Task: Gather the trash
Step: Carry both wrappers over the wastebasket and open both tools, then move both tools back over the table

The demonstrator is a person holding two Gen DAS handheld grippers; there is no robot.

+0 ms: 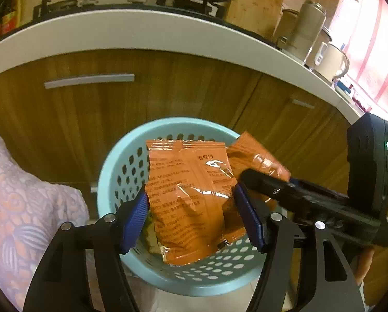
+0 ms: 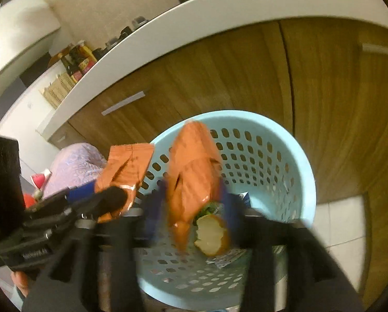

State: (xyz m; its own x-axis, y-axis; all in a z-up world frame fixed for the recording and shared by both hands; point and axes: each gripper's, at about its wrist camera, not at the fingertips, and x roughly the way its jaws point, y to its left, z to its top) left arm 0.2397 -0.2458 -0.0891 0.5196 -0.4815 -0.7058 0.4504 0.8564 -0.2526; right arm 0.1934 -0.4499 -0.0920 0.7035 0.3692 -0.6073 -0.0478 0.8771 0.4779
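A light-blue perforated basket stands on the floor below both grippers. My left gripper is open above it. An orange snack wrapper hangs loose between its blue pads, over the basket's mouth. My right gripper is open too, and a second orange wrapper, blurred, sits between its fingers above the basket. Each gripper shows in the other's view: the right gripper and the left gripper. A bitten bun and scraps lie in the basket.
Wooden cabinet doors with metal handles stand right behind the basket, under a white countertop that carries a kettle and bottles. A purple patterned cloth lies to the left. Pale floor tiles show at the right.
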